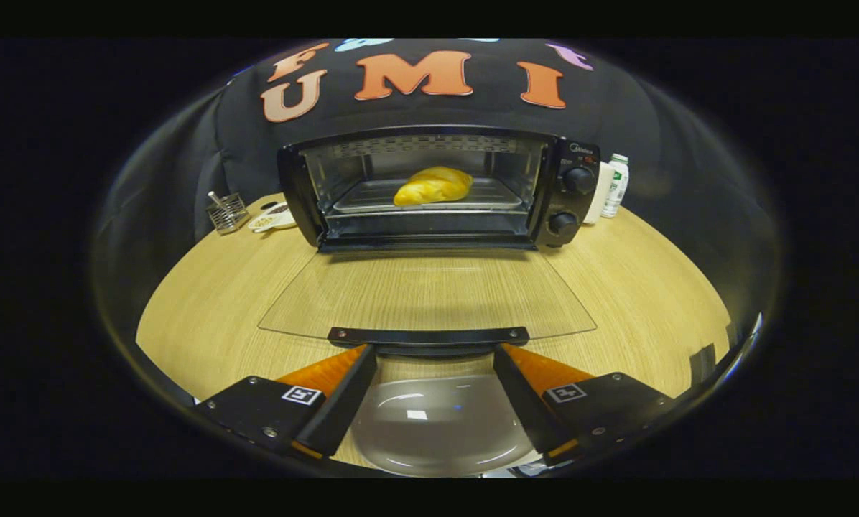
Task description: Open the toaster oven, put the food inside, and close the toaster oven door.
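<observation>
A staged recording booth, not a real kitchen: a toaster oven [437, 188] sits on a wooden table [207, 301] against a black cloth wall [616, 108], with a small wire basket [227, 212] and bottle [616, 185] beside it.

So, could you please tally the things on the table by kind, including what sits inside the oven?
Toaster oven: 1, door open flat
Bread on the oven tray: 1
Plate between the open fingers: 1
Bottle: 1
Wire basket: 1
Small white dish: 1
Total: 6
</observation>
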`<state>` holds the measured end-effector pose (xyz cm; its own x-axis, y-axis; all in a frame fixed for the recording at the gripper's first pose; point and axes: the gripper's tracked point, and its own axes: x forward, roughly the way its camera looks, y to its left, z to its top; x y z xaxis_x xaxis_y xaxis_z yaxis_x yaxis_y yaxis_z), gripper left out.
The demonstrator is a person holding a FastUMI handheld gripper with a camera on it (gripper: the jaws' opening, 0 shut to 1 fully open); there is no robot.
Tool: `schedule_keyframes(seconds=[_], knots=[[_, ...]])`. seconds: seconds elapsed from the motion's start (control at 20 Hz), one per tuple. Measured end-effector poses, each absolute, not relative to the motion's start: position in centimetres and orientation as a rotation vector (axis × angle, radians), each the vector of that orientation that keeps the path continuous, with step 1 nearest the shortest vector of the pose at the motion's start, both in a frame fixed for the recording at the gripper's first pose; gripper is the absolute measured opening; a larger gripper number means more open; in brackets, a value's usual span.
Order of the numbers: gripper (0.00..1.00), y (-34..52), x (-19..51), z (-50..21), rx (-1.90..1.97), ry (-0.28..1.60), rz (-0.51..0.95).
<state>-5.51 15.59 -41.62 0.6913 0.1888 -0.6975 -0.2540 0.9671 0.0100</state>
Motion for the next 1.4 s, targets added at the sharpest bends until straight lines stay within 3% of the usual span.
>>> schedule_keyframes(seconds=[0.95, 1.4], knots=[[0.99, 16.9, 0.4, -30.7, -0.057, 0.568, 0.272], [1.00, 18.9, 6.7, -27.8, -0.046, 0.502, 0.271]])
